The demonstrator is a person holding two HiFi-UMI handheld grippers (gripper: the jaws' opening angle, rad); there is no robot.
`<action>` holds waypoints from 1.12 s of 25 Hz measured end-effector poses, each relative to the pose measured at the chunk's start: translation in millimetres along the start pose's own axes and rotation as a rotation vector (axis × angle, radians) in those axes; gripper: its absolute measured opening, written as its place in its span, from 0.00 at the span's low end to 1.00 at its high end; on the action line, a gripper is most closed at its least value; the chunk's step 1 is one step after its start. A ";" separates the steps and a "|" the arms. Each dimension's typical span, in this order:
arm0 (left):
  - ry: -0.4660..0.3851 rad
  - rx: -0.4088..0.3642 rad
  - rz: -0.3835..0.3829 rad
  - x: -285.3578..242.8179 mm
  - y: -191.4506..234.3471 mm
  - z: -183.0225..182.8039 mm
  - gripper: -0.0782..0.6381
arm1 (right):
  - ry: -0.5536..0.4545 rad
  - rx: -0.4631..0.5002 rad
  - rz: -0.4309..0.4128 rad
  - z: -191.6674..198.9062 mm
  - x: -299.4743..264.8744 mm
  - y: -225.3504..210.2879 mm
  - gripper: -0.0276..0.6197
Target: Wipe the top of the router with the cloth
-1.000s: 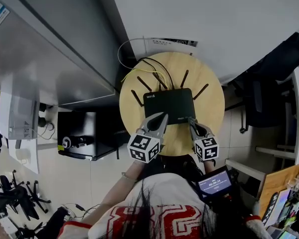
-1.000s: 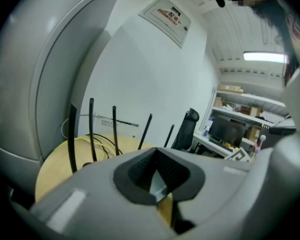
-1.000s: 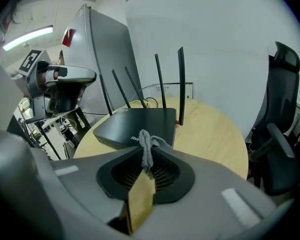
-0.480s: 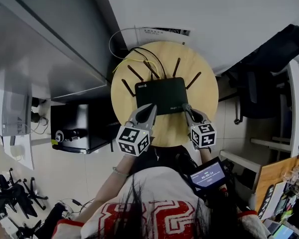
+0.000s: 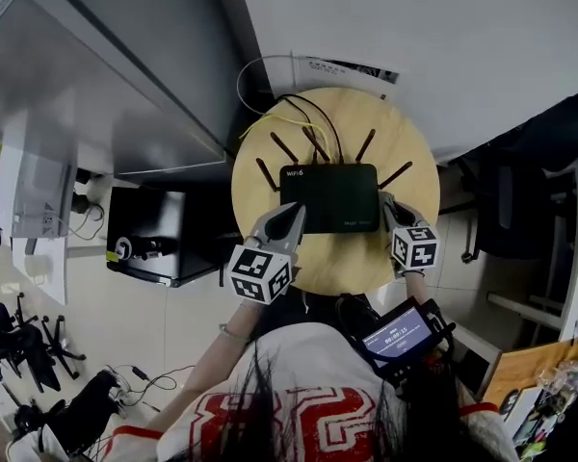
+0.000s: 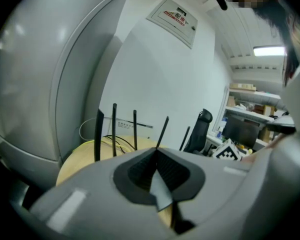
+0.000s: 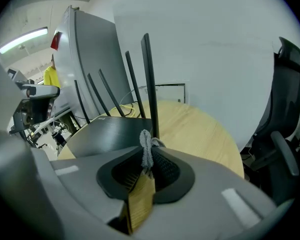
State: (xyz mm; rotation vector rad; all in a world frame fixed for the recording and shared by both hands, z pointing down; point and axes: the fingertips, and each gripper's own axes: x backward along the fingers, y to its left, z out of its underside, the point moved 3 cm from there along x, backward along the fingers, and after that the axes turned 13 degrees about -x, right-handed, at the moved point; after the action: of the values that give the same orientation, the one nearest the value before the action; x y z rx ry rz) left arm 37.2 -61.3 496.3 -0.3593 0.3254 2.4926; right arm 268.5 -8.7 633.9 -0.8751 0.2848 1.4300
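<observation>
A black router [image 5: 329, 197] with several upright antennas lies flat on a round wooden table [image 5: 366, 258]. My left gripper [image 5: 294, 212] is shut with nothing visibly in it, its tip at the router's front left corner. In the left gripper view only the antennas [image 6: 114, 129] rise beyond its jaws [image 6: 156, 151]. My right gripper [image 5: 386, 205] sits just off the router's right edge. It is shut on a grey cloth [image 7: 146, 149], a small bunch of which sticks up between the jaws [image 7: 147, 156]. The router's top [image 7: 107, 133] lies ahead to its left.
Yellow and black cables [image 5: 291, 121] trail from the router's back over the table's far edge. A grey cabinet [image 5: 96, 85] stands to the left, a white wall behind. A black office chair [image 7: 282, 114] stands right of the table. A small screen [image 5: 397, 335] hangs at the person's chest.
My right gripper has moved from the router's front right corner out past its right edge. The left gripper stays at the front left corner. The head view has shifted slightly.
</observation>
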 end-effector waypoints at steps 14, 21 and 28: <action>0.016 0.015 -0.011 -4.4 1.3 2.9 0.11 | 0.027 -0.028 -0.062 13.9 -2.7 10.4 0.11; 0.027 -0.002 0.059 -12.0 -16.5 4.4 0.11 | 0.024 -0.093 -0.036 44.4 20.2 15.1 0.11; 0.024 -0.018 0.117 -11.6 -32.2 5.4 0.11 | 0.025 -0.130 -0.011 70.7 37.0 26.9 0.11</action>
State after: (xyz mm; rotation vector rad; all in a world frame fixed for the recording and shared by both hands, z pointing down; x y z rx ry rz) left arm 64.4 -40.1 500.3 -0.3874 0.3433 2.6086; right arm 226.9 63.2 647.5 -0.9998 0.2077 1.4406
